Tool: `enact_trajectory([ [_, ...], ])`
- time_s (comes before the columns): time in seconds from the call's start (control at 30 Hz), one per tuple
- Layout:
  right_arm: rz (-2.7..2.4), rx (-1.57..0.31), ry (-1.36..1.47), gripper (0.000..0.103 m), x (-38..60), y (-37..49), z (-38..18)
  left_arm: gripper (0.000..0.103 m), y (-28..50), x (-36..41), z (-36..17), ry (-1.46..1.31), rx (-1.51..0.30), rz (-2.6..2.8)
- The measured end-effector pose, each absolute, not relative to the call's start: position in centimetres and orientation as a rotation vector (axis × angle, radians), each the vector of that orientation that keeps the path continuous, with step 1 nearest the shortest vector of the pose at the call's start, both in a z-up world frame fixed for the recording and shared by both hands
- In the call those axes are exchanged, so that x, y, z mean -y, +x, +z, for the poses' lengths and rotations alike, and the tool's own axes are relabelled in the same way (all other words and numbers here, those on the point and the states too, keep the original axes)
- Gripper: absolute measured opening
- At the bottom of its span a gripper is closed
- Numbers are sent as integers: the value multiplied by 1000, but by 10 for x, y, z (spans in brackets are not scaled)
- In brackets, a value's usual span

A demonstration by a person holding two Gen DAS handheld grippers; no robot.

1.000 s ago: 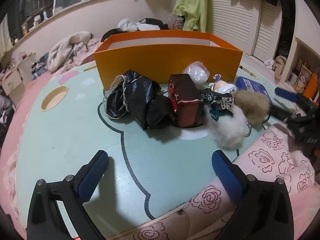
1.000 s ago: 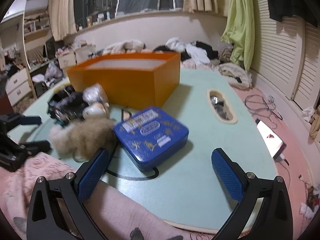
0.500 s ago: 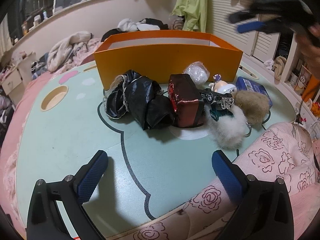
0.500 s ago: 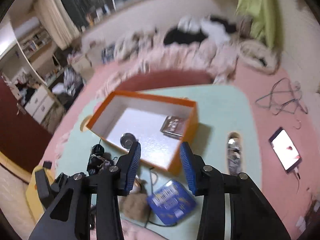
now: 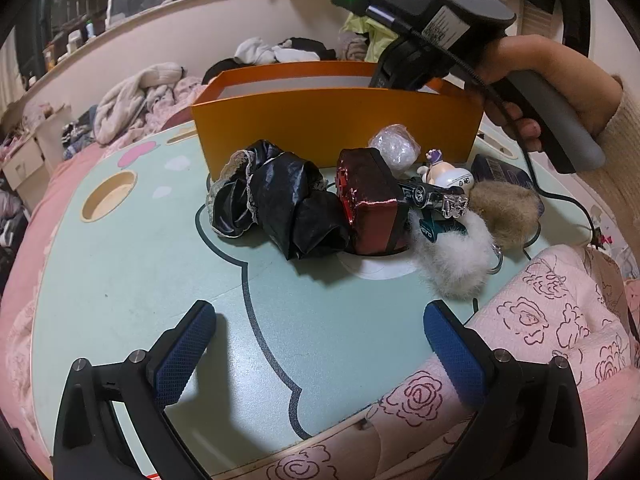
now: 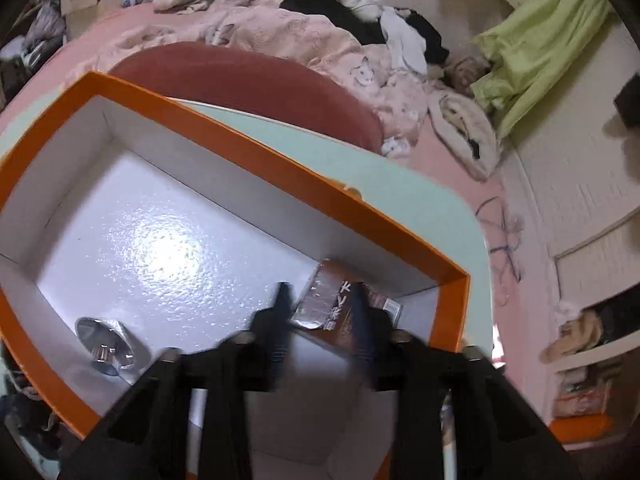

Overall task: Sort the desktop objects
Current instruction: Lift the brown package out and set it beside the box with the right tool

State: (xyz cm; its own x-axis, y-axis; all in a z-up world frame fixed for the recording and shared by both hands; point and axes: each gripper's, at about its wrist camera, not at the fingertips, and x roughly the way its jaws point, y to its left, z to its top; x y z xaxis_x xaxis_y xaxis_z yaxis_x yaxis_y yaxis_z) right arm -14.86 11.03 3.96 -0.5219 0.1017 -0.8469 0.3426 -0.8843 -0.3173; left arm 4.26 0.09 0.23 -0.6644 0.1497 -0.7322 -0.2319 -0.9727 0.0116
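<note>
My left claw (image 5: 320, 354) hovers spread over the near mint-green tabletop (image 5: 120, 280). Beyond it, black fabric, a dark red box (image 5: 370, 200) and fur pompoms wait unsorted. Farthest, my right claw (image 6: 320, 316) hangs empty, pressed together, above the open orange cardboard box (image 6: 280, 172).

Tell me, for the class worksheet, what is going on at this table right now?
A person is sorting a pile of small things into an orange box. The right gripper is over the box's inside, shut with nothing in it; a brown packet and a shiny metal piece already lie in the box. The left gripper hangs open over the table. A black pouch, a dark red box, fur pompoms and a small figure await sorting.
</note>
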Motion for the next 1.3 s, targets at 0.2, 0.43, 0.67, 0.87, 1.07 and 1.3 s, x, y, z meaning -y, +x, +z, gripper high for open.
enact_trajectory([
  [0.2,-2520,-518,1320,15,-121,-130,62,103,43,-1,2,-1167,-154,2685],
  [0.43,-2459,-226,1034,15,-131,-83,129,103,43,-1,2,-1167,-154,2685],
  [0.67,-2248,-135,958,15,-117,-36,149,103,44,-1,2,-1167,-154,2685],
  [0.87,-2271,-224,966,20,-93,-40,122,103,44,-1,2,-1166,-154,2684],
  [1.07,-2294,-96,857,72,-133,-8,127,103,45,-1,2,-1166,-154,2684],
  [1.3,-2398,-187,807,77,-196,45,94,103,45,-1,2,-1165,-154,2684],
])
